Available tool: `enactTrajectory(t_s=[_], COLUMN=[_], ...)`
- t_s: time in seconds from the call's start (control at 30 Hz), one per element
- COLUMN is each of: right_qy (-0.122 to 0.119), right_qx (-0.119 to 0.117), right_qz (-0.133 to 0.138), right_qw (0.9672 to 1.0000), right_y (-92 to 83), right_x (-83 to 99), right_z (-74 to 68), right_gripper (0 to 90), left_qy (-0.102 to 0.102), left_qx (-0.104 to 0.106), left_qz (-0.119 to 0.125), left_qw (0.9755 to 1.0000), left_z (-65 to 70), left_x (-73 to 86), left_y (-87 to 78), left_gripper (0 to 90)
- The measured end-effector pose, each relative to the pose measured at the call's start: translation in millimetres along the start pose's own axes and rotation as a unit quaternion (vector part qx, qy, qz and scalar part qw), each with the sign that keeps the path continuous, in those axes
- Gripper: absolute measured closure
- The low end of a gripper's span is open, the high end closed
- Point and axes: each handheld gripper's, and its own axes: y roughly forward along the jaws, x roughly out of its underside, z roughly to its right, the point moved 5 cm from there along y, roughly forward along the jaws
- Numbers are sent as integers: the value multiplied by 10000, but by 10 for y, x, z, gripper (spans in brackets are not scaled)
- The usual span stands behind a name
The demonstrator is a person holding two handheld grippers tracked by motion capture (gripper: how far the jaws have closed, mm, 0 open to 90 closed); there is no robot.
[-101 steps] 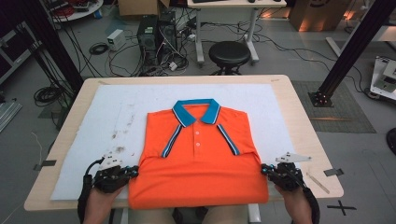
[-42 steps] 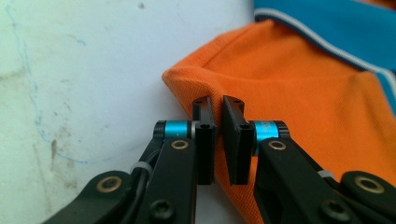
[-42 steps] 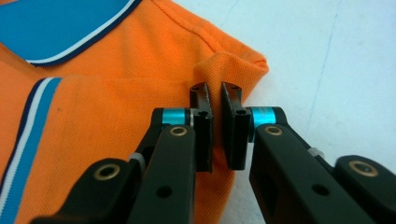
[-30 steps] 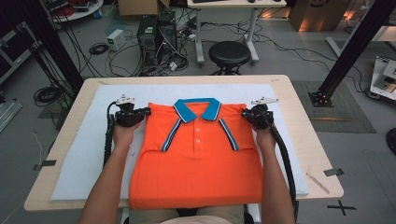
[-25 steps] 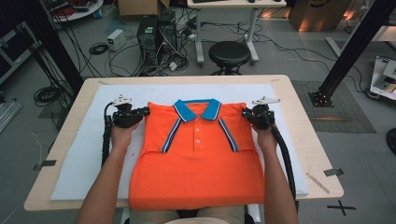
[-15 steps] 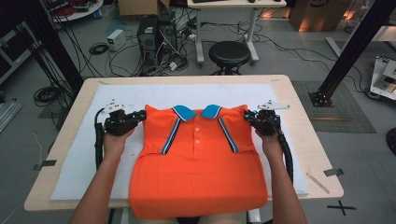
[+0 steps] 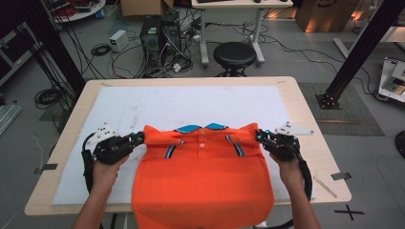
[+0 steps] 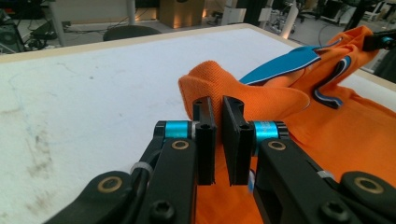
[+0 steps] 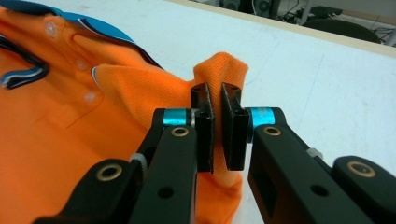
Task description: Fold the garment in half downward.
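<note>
Left claw (image 8: 218, 140) and right claw (image 9: 217, 133) pinch orange shirt (image 7: 203, 176)

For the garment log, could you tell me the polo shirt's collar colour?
Blue, on the collar of the orange polo shirt; clearest in the left gripper view.

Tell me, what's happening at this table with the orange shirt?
A person is folding an orange polo shirt on a white mat with two hand-held grippers. The left gripper is shut on the shirt's one top corner, the right gripper on the other. Both corners are lifted off the mat, so the blue collar end bunches up, while the lower part lies flat and hangs over the table's near edge.
</note>
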Motion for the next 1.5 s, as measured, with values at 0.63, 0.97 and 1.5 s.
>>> enactTrajectory(t_s=[0.63, 0.97, 1.5], right_qy=[-57, 139, 852], right_qx=[-442, -597, -101], right_qz=[-156, -274, -618], right_qw=[9989, 9977, 9944], right_y=[-618, -701, -180], right_x=[715, 787, 539], right_z=[-368, -394, -33], right_gripper=[858, 626, 423], left_qy=[377, -10, -553], left_qx=[458, 473, 93], left_qz=[-375, -551, -1282], left_qw=[9975, 9974, 9902], left_z=[502, 464, -7], left_x=[557, 608, 535], left_y=[-543, -553, 76], left_gripper=[837, 559, 390])
